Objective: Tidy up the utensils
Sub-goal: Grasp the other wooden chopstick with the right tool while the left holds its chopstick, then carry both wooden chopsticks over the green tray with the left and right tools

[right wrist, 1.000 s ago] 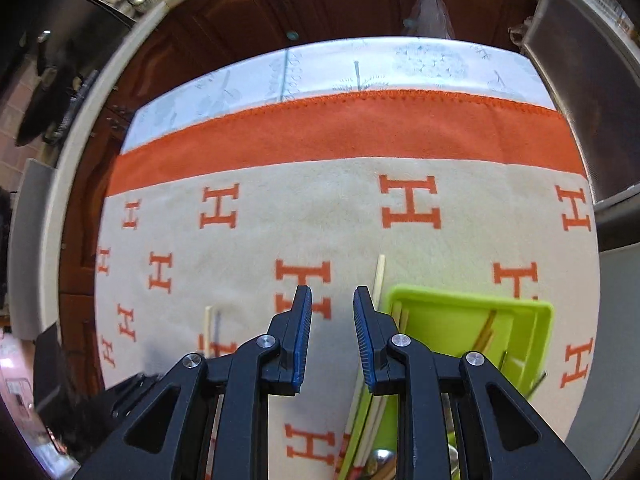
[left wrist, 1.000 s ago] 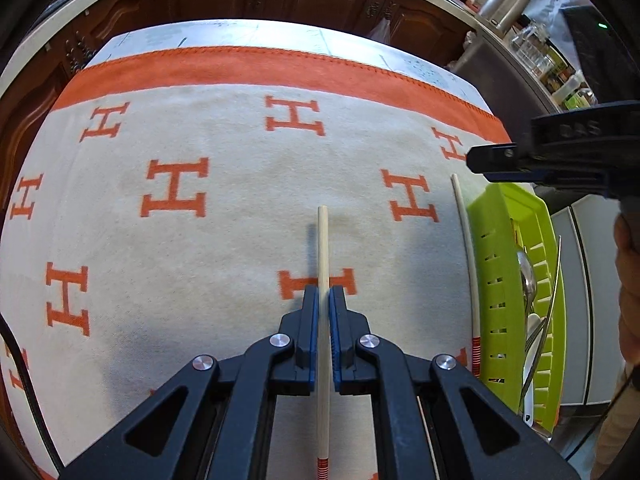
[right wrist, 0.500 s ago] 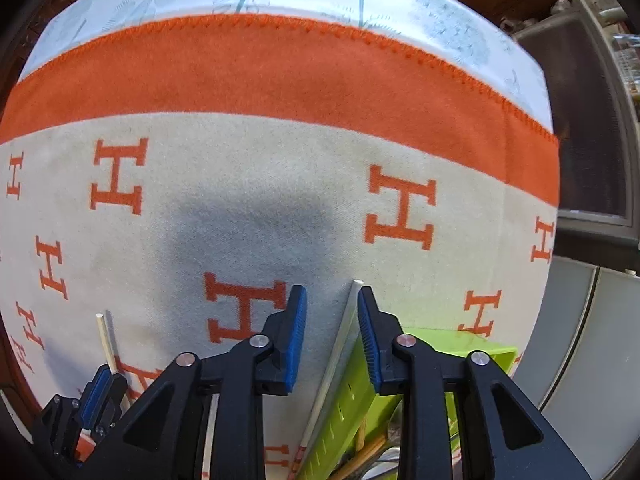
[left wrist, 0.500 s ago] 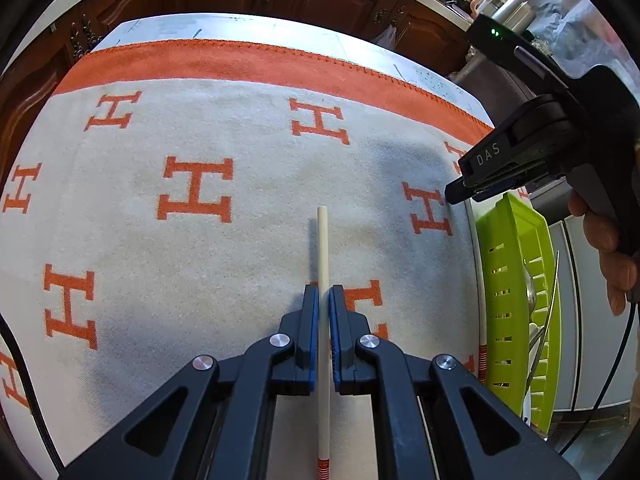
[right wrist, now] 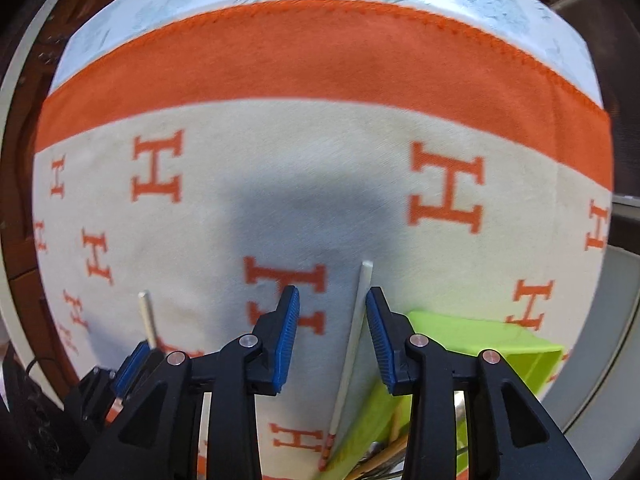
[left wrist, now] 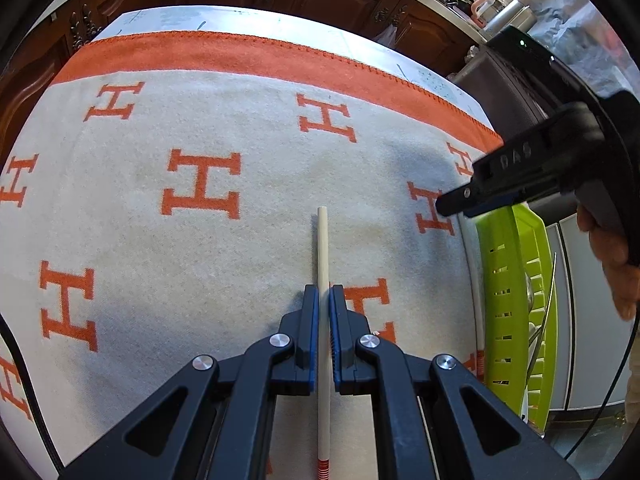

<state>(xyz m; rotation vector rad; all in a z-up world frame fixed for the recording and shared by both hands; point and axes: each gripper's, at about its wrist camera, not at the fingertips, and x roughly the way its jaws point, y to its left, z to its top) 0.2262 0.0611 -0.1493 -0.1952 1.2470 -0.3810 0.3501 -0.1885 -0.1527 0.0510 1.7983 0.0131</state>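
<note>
Our left gripper (left wrist: 323,300) held one chopstick (left wrist: 322,256) tightly between its fingers, above the blanket (left wrist: 200,240) on the desk. Our right gripper (right wrist: 333,304) was opening its fingers around a second chopstick (right wrist: 358,320), which lay on the blanket just beside the green basket (right wrist: 480,340), not gripped.

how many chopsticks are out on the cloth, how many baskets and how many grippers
chopsticks on the cloth: 2, one clamped in the left gripper, one lying beside the basket between the opening jaws of the right gripper
baskets: 1, green, with utensils inside that are too hidden to count
grippers: 2
total: 5
</note>
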